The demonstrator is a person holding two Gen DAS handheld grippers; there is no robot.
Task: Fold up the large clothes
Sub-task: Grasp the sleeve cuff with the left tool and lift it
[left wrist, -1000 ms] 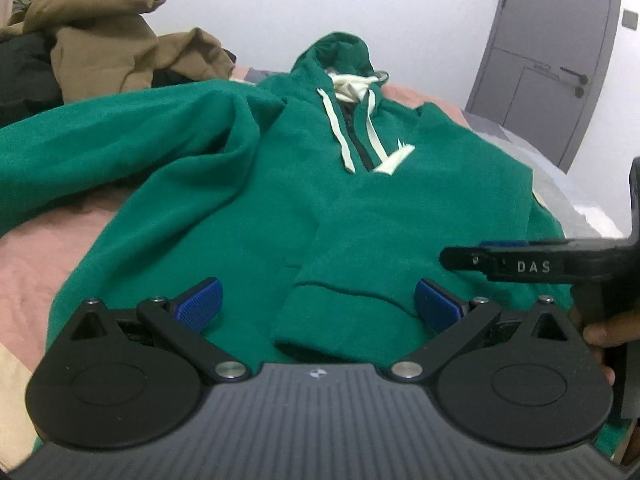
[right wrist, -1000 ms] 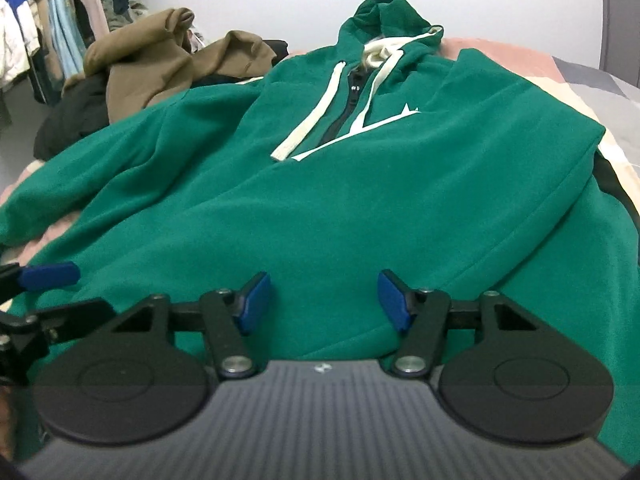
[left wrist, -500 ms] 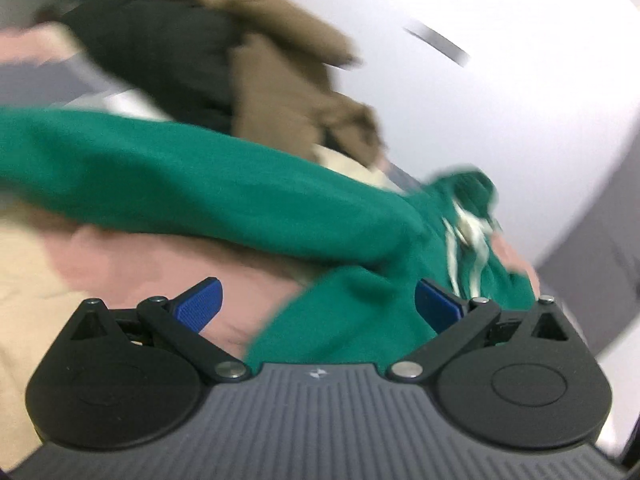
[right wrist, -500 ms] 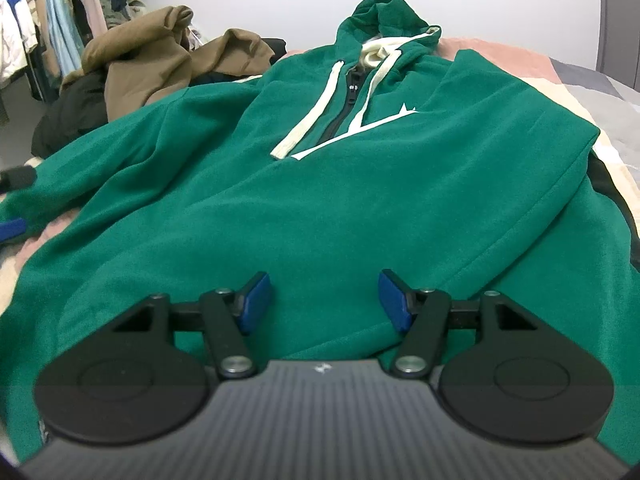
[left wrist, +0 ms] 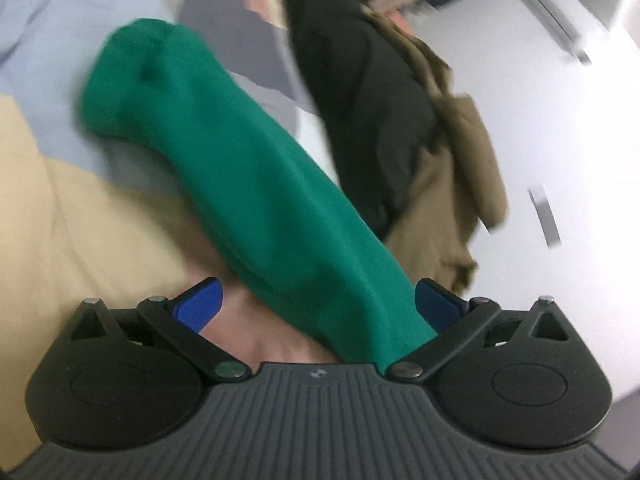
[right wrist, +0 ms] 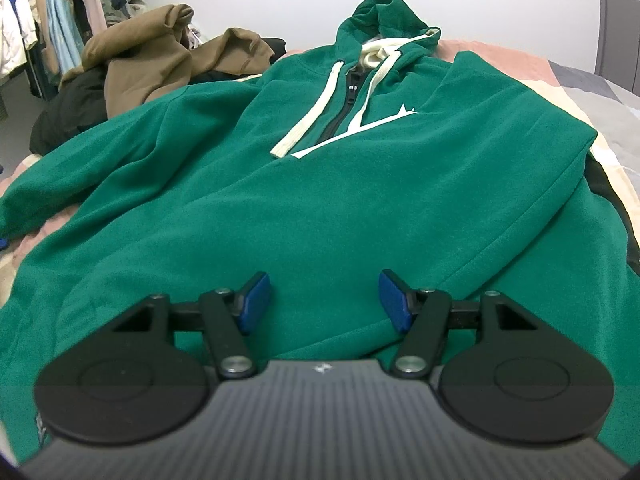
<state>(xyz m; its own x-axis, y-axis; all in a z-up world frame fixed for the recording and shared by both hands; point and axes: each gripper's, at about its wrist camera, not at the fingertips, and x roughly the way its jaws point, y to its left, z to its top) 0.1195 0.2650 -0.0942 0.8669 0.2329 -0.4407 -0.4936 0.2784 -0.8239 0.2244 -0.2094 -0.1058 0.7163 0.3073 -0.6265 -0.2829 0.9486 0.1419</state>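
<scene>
Green hoodie (right wrist: 320,184) lies front-up on bed (right wrist: 592,80), filling centre of right view; one sleeve (left wrist: 224,152) runs diagonally from upper left toward lower right of left view. We judge step as sleeve fold-in. Left gripper (left wrist: 316,304) spread wide, sleeve passing between pads, nothing pinched; view blurred, so contact with right pad uncertain. Right gripper (right wrist: 322,300) spread, low over hem, empty. Next we need firm pinch on sleeve. Brown garment (right wrist: 160,56) upper left.
</scene>
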